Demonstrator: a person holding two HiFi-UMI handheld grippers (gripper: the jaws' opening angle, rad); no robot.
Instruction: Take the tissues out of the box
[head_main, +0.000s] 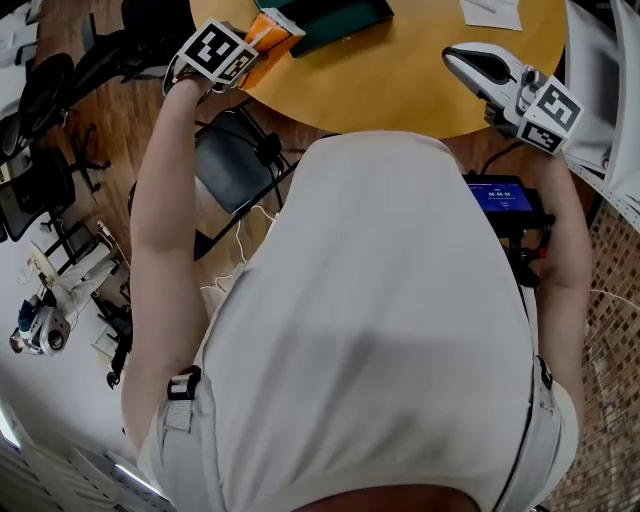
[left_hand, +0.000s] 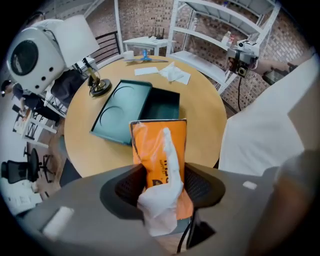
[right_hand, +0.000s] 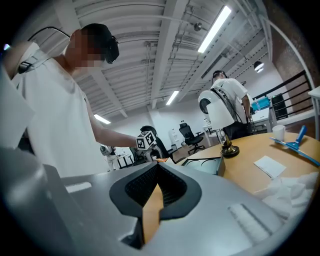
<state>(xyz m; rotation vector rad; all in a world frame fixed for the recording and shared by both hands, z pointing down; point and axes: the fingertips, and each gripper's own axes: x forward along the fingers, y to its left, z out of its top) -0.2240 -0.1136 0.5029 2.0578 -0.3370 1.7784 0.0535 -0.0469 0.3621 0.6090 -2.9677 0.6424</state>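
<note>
Head view: left gripper (head_main: 245, 55) is out over the table (head_main: 420, 80) edge with the orange tissue pack (head_main: 272, 32) clamped in it. Right gripper (head_main: 462, 58) sits well apart on the far side of the table, nose pointing across toward the left one. Left gripper view: jaws are closed on the pack's sides, and its long axis runs straight out along them toward the teal tray (left_hand: 135, 110). One white tissue (left_hand: 162, 197) sticks out of the slot, trailing back toward the camera. Loose tissues (left_hand: 174, 74) lie further across the table. Right gripper view: jaws together at the tips, nothing held, and the left gripper's marker cube shows ahead, left of centre. My read: the right is the only free gripper, so it has to open and cross over to the tissue's free end.
</note>
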